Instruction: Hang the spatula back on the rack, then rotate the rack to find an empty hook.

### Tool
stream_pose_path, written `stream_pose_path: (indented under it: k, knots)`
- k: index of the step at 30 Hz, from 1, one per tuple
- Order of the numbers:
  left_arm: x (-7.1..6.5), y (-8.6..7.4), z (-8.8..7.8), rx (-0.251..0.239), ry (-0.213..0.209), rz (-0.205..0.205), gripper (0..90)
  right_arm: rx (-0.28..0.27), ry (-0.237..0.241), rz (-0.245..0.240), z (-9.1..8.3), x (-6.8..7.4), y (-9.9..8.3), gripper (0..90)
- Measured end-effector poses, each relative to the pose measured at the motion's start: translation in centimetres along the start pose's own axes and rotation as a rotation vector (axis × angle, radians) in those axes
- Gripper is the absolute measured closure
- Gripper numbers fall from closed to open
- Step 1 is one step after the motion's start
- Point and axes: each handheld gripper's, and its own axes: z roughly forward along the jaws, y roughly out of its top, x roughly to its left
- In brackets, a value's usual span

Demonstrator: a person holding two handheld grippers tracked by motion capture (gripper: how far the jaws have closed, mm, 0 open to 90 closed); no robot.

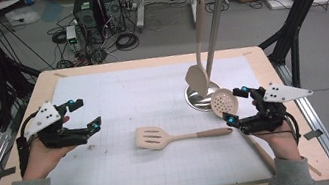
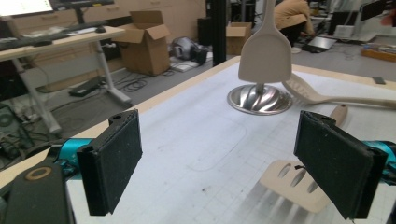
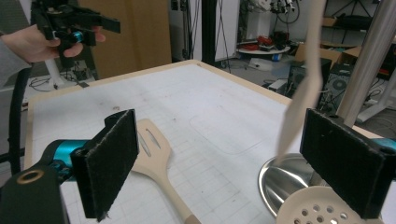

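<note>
A beige slotted spatula [image 1: 155, 137] [image 2: 294, 184] [image 3: 154, 154] lies flat on the white mat, handle pointing right. A steel utensil stand [image 1: 199, 98] [image 2: 259, 99] [image 3: 275, 182] rises behind it, with a solid beige spatula [image 1: 197, 79] [image 2: 266, 53] [image 3: 303, 93] hanging from its top. A round perforated skimmer [image 1: 224, 102] [image 3: 317, 207] rests against the stand's base. My left gripper [image 1: 86, 114] [image 2: 219, 172] is open and empty over the mat's left side. My right gripper [image 1: 235, 106] [image 3: 229, 168] is open too, with its jaws either side of the skimmer's head and the spatula's handle end.
The white gridded mat [image 1: 118, 100] covers most of the wooden table [image 1: 48, 79]. Black frame legs [image 1: 291, 15] stand at the table's corners. Computer towers [image 1: 98, 12], cables and cardboard boxes sit on the floor beyond the far edge.
</note>
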Motion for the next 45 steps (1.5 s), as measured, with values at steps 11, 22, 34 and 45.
stream_pose_path:
  k: [11, 22, 34, 45]
  knots:
    - [-1.0, -1.7, -3.6, -0.009, 0.046, 0.012, 15.3, -0.013, 0.012, 0.009, 0.2, 0.1, 0.2, 10.6]
    - [-0.3, -3.1, -6.0, -0.023, 0.150, -0.044, 15.2, -0.019, 0.009, 0.003, 0.4, -0.2, 0.3, 10.7]
    - [-0.1, -3.9, -7.7, -0.024, 0.308, -0.091, 15.1, -0.025, -0.026, 0.015, 0.1, -0.2, 0.2, 10.6]
    - [-0.8, -3.6, -7.6, -0.030, 0.246, -0.077, 14.2, -0.019, -0.049, 0.005, -0.2, -0.3, 0.3, 10.7]
